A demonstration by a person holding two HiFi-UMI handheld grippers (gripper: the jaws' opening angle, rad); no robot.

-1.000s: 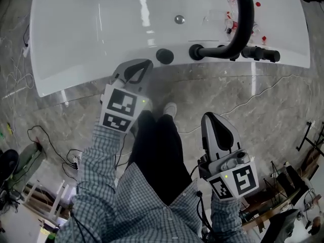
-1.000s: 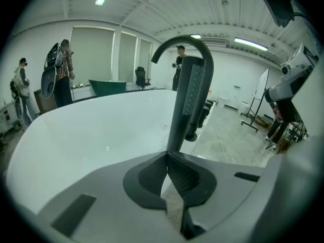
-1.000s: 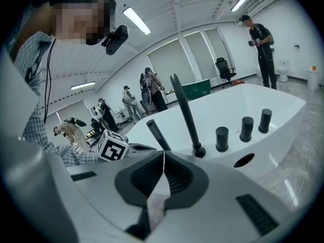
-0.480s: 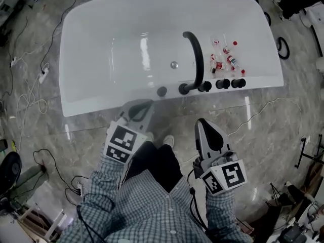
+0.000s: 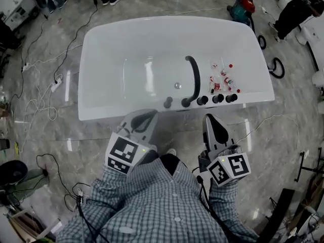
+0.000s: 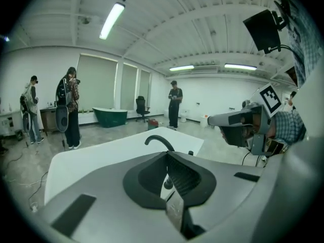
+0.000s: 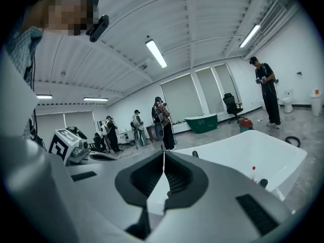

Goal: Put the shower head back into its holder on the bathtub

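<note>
On the near rim of the bathtub point(image 5: 101, 92), left of the spout point(image 5: 195, 77), the shower head point(image 5: 168, 103) seems seated in its holder; left gripper point(image 5: 146, 118) and right gripper point(image 5: 213, 125), jaws together, empty, have pulled well away; task likely done.

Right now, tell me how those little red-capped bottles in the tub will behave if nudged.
The bottles look small and clear, so they are probably light. They lie scattered, some seemingly on their sides, on the glossy tub surface, so a nudge would likely send them rolling or skidding. Their round bodies might slip from a grip.
</note>
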